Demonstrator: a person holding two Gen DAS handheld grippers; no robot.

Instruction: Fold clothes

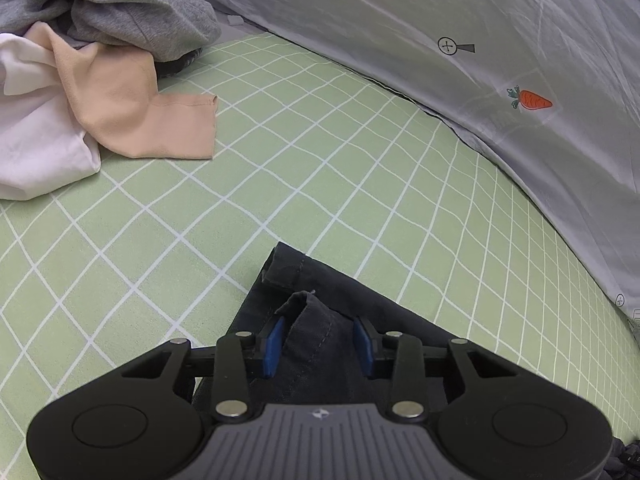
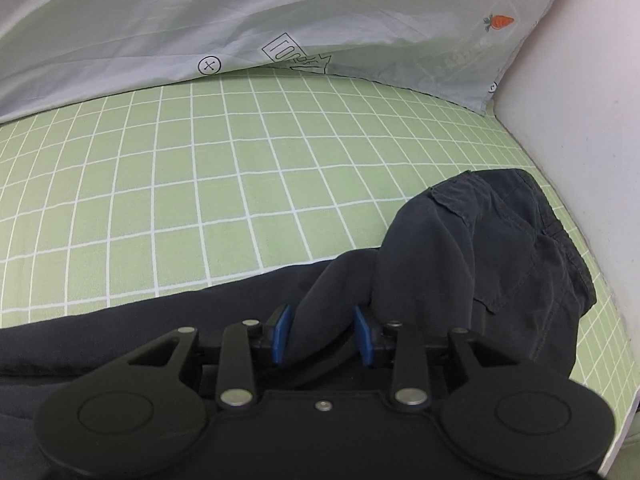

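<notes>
One dark trousers (image 1: 320,280), one grey garment (image 1: 132,8), one peach cloth (image 1: 132,116), one white cloth (image 1: 36,152), two grippers (image 1: 319,344)

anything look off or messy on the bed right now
Nothing damaged or spilled. The dark trousers lie bunched and rumpled near the wall, a ridge of cloth between each gripper's pads. In the left wrist view, an unfolded heap sits on the green checked sheet: grey garment, peach cloth, white cloth.

Bedroom in home. Bed with green checked sheet (image 1: 320,168). Grey quilt (image 1: 500,60) with little carrot print (image 1: 530,99) bunched at far side. Heap of clothes (image 1: 100,60) on sheet. White wall (image 2: 580,120) beside bed.
</notes>
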